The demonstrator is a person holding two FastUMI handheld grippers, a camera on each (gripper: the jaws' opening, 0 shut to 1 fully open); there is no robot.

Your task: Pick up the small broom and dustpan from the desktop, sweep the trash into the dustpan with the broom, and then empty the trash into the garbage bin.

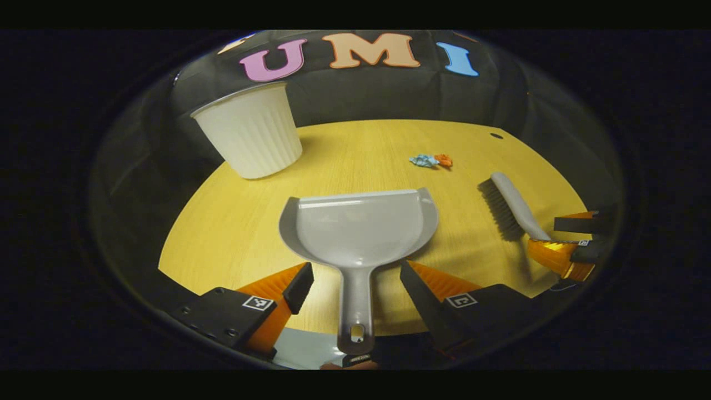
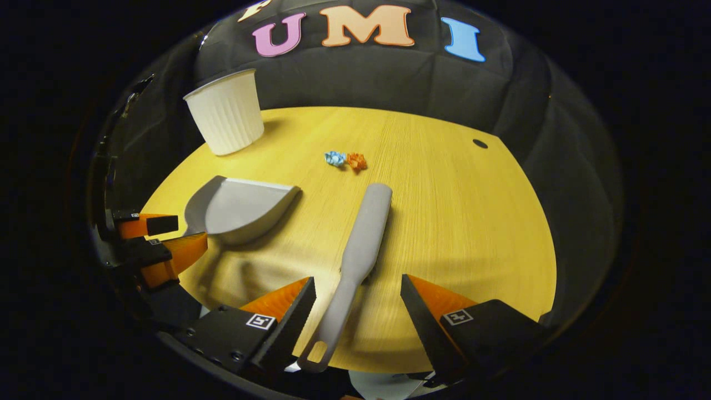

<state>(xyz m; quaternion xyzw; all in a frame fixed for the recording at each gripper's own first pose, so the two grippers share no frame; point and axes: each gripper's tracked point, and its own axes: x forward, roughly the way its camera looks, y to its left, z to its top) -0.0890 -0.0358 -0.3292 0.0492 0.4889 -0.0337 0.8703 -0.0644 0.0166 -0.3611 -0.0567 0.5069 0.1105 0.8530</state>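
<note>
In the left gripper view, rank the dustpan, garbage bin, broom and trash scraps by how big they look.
1. dustpan, though it is nearest the camera
2. garbage bin
3. broom
4. trash scraps, smallest

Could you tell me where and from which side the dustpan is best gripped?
Grip the dustpan by its narrow straight handle, coming from the near table edge: it lies flat, handle pointing back between the left tool's open fingers, too wide at the scoop.

Your left gripper (image 1: pixel 355 280) and right gripper (image 2: pixel 358 297) look alike: orange ribbed fingers, black pads, black screwed housings with square white-and-black markers.
</note>
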